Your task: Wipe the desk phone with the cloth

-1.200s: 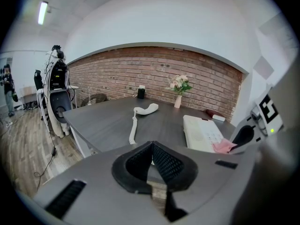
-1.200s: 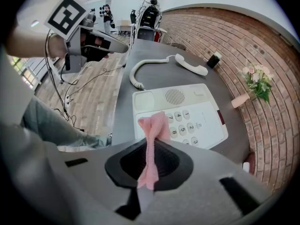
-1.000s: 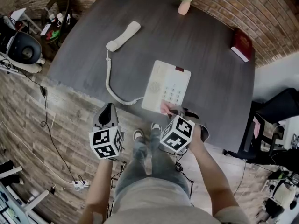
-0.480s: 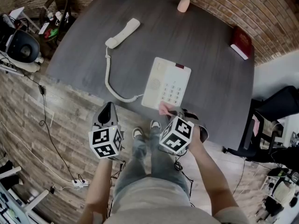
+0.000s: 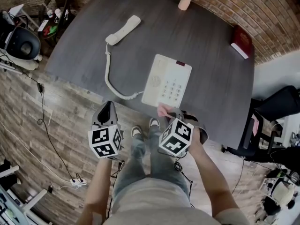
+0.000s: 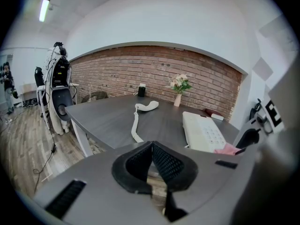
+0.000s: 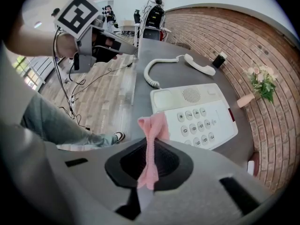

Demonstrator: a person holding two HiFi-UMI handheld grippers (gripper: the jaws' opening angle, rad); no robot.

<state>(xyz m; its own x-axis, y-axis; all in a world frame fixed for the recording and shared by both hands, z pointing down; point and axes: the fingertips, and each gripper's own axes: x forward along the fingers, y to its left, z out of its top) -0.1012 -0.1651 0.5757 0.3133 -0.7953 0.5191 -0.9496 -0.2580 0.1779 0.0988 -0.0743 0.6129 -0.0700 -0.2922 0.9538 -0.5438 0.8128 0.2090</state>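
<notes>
**A:** Where is the cloth, and what has hold of it?

**B:** The right claw (image 7: 149,161) is clamped tight on a small pink cloth (image 7: 151,142), and a folded tuft sticks out past the jaws. It hangs at the table's near edge, just at the near end of the white desk phone (image 5: 167,81). I cannot tell whether the cloth is touching the plastic.

**A:** And the other one?

**B:** The left claw (image 6: 151,165) has its jaws pressed together with nothing between them. It hovers off the near edge, over the wooden floor (image 5: 70,121), to the left of the phone.

**A:** How should the wipe go?

**B:** In my judgement, lower the tuft flat onto the keypad (image 5: 173,92). Then draw it in long strokes from the near end toward the far end. Press lightly, since the base looks light and may slide on the smooth top. The empty claw could steady the phone's left side. The handset (image 5: 123,30) lies off its cradle (image 5: 159,71), near the table's far left edge, joined by a coiled cord (image 5: 110,76). That leaves the cradle open for wiping, and the handset likely needs its own pass.

**A:** What about the surroundings?

**B:** The table (image 5: 211,60) is dark grey with a wood grain and rounded edges. A small vase of flowers (image 5: 185,1) stands at the far edge, and a red book (image 5: 242,43) lies near the right edge. A brick wall (image 6: 140,69) runs behind.
</notes>
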